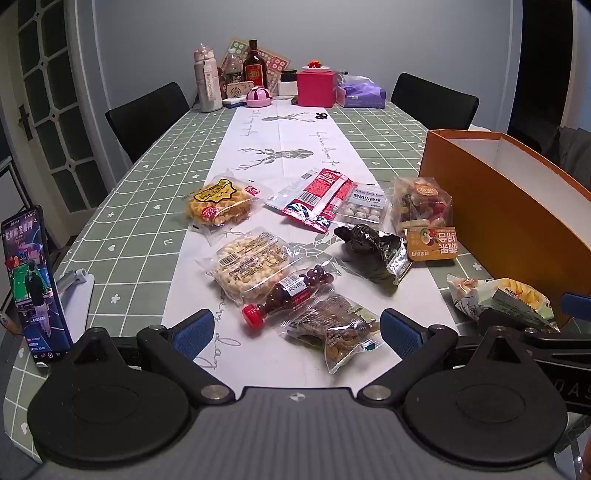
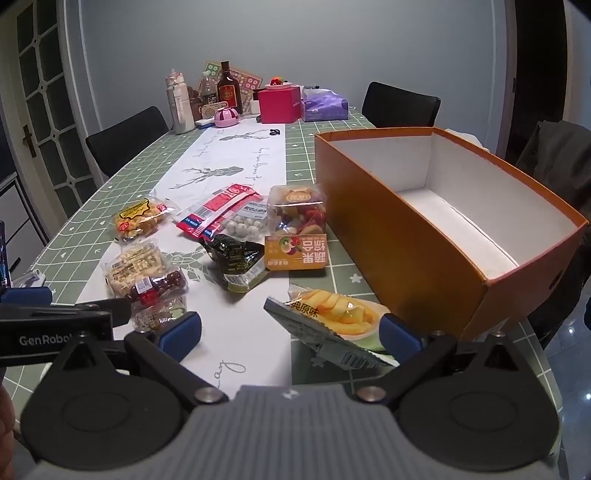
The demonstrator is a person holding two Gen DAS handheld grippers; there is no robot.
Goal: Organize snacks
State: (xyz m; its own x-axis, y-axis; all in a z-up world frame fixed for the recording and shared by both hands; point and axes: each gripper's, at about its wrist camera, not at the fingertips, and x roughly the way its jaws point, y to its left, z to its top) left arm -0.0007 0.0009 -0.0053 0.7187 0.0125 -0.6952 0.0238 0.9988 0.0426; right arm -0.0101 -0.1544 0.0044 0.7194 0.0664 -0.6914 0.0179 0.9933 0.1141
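1. Left gripper (image 1: pixel 297 332): jaws spread, holding nothing.
2. Right gripper (image 2: pixel 290 330): jaws spread around the chip bag (image 2: pixel 334 319), beside the empty orange box (image 2: pixel 399 236).
3. Risk: crinkled film probably slips during closure.

We've got sealed snack packs (image 1: pixel 295 251) scattered flat mid-table, with the open orange box (image 2: pixel 436 221) at the right edge.

Dim dining room, seen along the long surface

A plain grey wall (image 1: pixel 295 33) is seen behind black chairs (image 1: pixel 147 114); a white glazed lattice door (image 1: pixel 48 96) stands left, and a green grid-patterned tablecloth (image 1: pixel 140 206) is spread over the surface.
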